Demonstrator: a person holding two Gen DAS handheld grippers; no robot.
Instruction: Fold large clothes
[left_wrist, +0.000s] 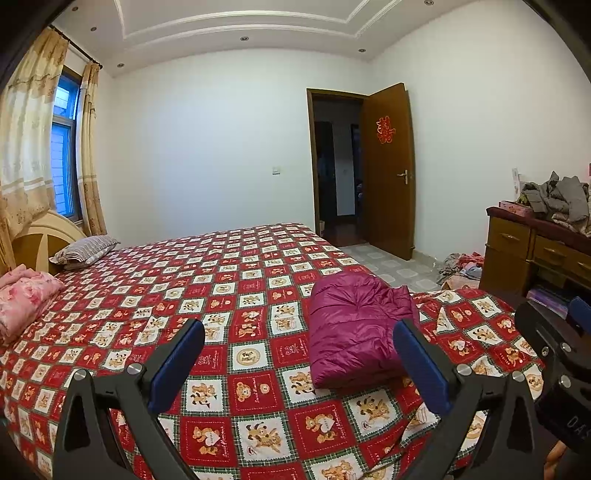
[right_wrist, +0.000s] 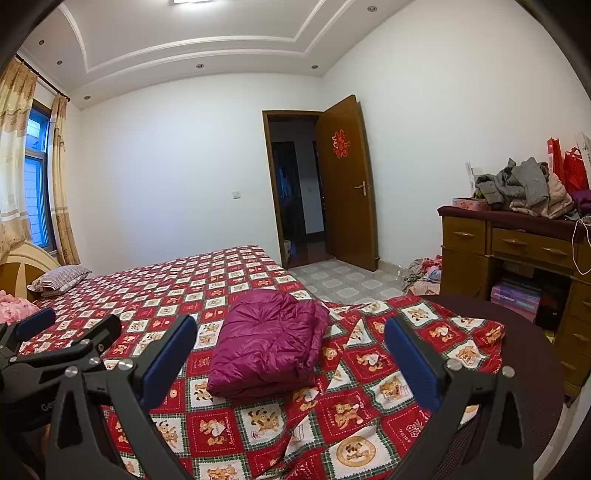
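- Left wrist view: you face a bedroom with white walls, an open wooden door (left_wrist: 388, 170) and a bed (left_wrist: 229, 280) under a red bear-patterned cover.
- Your left gripper (left_wrist: 299, 363) stands with its blue pads wide apart and nothing between them, raised above the cover.
- The folded magenta jacket (left_wrist: 354, 332) lies flat on the cover, ahead and slightly right, partly behind the right-hand pad.
- A pink quilt (left_wrist: 22, 302) sits at the far left, a striped pillow (left_wrist: 85, 249) by the headboard.
- Right wrist view: same room, with a wooden dresser (right_wrist: 517, 247) on the right carrying a heap of grey clothes (right_wrist: 517, 188).
- Your right gripper (right_wrist: 290, 367) is spread wide and empty; the magenta jacket (right_wrist: 266, 343) lies between and beyond its pads, untouched.
- Your left gripper (right_wrist: 66, 332) shows at the left edge.
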